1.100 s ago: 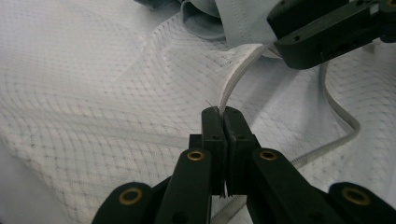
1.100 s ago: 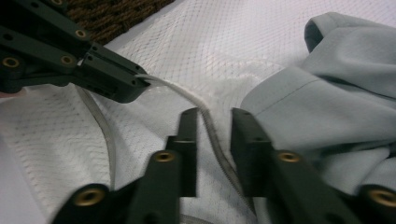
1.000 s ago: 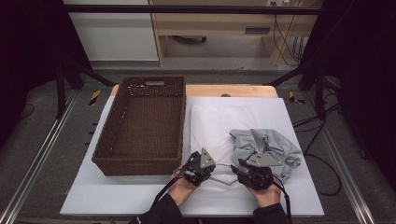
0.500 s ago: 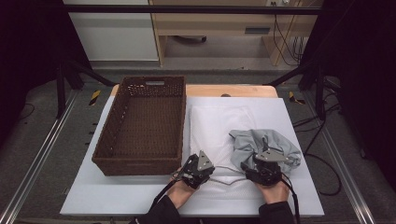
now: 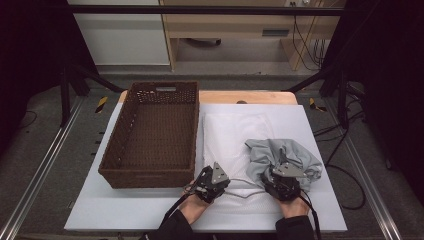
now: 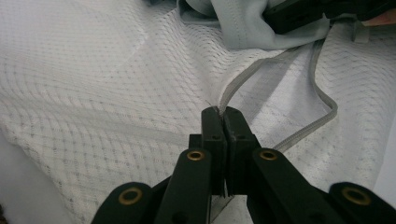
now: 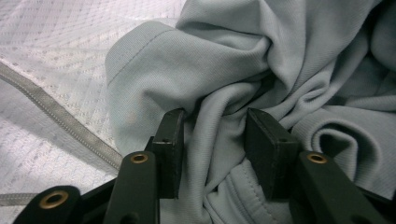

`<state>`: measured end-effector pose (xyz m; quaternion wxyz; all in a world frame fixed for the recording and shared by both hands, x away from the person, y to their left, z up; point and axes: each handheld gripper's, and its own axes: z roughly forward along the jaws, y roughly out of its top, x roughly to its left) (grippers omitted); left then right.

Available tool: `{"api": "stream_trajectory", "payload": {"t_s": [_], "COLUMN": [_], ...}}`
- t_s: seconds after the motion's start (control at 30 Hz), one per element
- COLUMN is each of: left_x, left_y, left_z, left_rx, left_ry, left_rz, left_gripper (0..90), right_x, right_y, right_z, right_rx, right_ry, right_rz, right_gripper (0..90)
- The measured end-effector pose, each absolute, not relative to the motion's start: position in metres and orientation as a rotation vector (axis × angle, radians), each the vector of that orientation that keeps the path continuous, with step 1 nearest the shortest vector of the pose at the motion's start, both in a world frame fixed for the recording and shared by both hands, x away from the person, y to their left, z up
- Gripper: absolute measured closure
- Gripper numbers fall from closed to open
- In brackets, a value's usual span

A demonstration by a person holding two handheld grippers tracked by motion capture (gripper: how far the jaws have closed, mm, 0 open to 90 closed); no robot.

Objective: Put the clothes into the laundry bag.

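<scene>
Holding two pieces of laundry on the white board (image 5: 125,210), near the person's edge.

Item 1: white mesh bag (image 5: 235,135), lying flat on the board, right of the basket. Its grey trim (image 6: 261,74) curls in a loose loop at the near edge. The left gripper (image 6: 223,112) has its jaws pressed together on that trim, probably to pin or lift the bag's edge so its mouth can be found.

Item 2: grey garment (image 7: 261,60), crumpled in a heap on the right part of the bag, touching it. The right gripper (image 7: 212,133) stands with jaws partly apart, a thick fold of the garment between them; the pads touch the cloth on both sides, but a firm grip cannot be confirmed. Likely a grasp being set, ahead of moving the garment.

Item 3: brown wicker basket (image 5: 112,167), with nothing in it, just left of the bag, apart from both grippers; a probable destination.

Markings: no brand, label or readable writing on any item.
</scene>
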<state>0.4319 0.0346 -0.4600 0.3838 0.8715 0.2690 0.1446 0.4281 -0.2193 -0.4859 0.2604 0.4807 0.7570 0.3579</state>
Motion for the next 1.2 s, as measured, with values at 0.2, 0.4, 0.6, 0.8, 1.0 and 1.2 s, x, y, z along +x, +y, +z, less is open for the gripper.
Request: {"api": "stream_trajectory", "payload": {"t_s": [0.2, 0.4, 0.6, 0.8, 1.0, 1.2], "left_x": [0.431, 0.432, 0.433, 0.434, 0.435, 0.437], "left_y": [0.035, 0.035, 0.035, 0.034, 0.034, 0.037], "left_z": [-0.460, -0.460, -0.460, -0.461, -0.460, -0.453], "left_rx": [2.219, 2.214, 2.220, 2.208, 2.193, 2.129], "left_ry": [0.676, 0.678, 0.680, 0.707, 0.757, 0.814], "left_rz": [0.363, 0.356, 0.343, 0.340, 0.348, 0.308], "left_gripper": [87.7, 87.7, 88.1, 88.2, 88.2, 88.3], "right_x": [0.426, 0.425, 0.431, 0.420, 0.398, 0.386], "right_y": [-0.219, -0.220, -0.228, -0.239, -0.238, -0.211], "right_z": [-0.486, -0.488, -0.479, -0.449, -0.422, -0.427], "right_rx": [1.266, 1.233, 1.330, 1.258, 1.141, 1.032], "right_ry": [2.060, 2.039, 2.056, 2.006, 2.013, 2.174], "right_rz": [0.954, 0.933, 0.979, 1.164, 1.348, 1.417], "right_gripper": [60.7, 73.0, 84.1, 84.8, 84.8, 84.7]}}
